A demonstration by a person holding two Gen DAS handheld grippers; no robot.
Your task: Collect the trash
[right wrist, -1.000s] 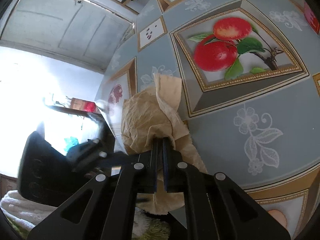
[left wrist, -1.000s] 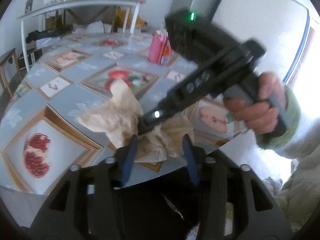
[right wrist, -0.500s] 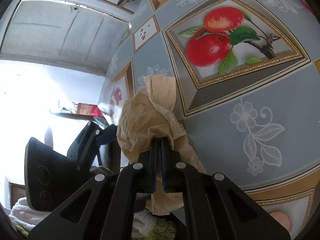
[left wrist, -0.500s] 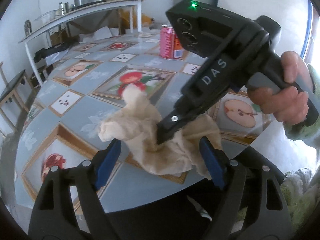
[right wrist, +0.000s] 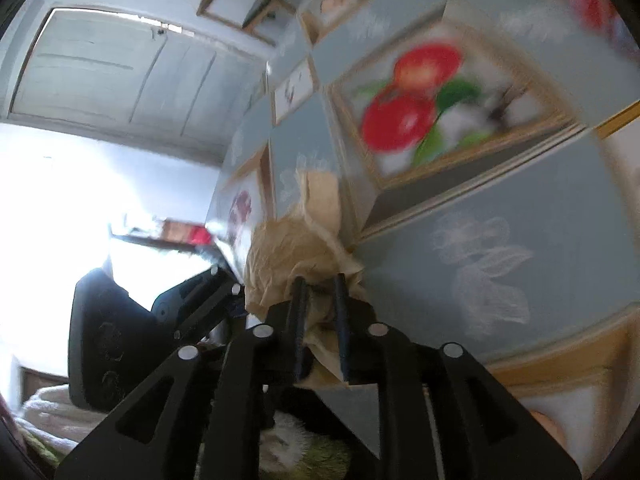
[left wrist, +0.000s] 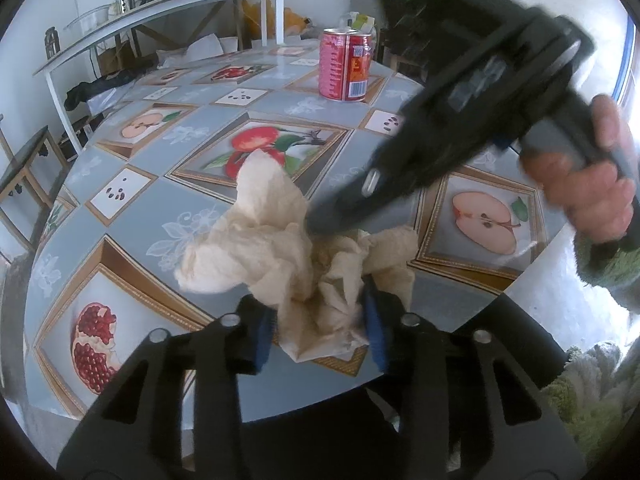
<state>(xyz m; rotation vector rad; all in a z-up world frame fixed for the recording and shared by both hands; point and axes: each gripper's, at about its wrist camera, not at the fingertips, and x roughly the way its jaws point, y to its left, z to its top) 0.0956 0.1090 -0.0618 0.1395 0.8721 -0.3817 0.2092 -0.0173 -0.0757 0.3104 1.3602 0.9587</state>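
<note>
Blue-grey oilcloth with fruit panels covers the worktop, where crumpled paper sits at its near edge between the closing, pressing left tongs and opening right tongs, a red can far back, a white shelf beyond.

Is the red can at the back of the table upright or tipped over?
Upright: the red can stands on its base on the table, its top rim facing up.

right gripper tips blurred — tablecloth print smeared
</note>
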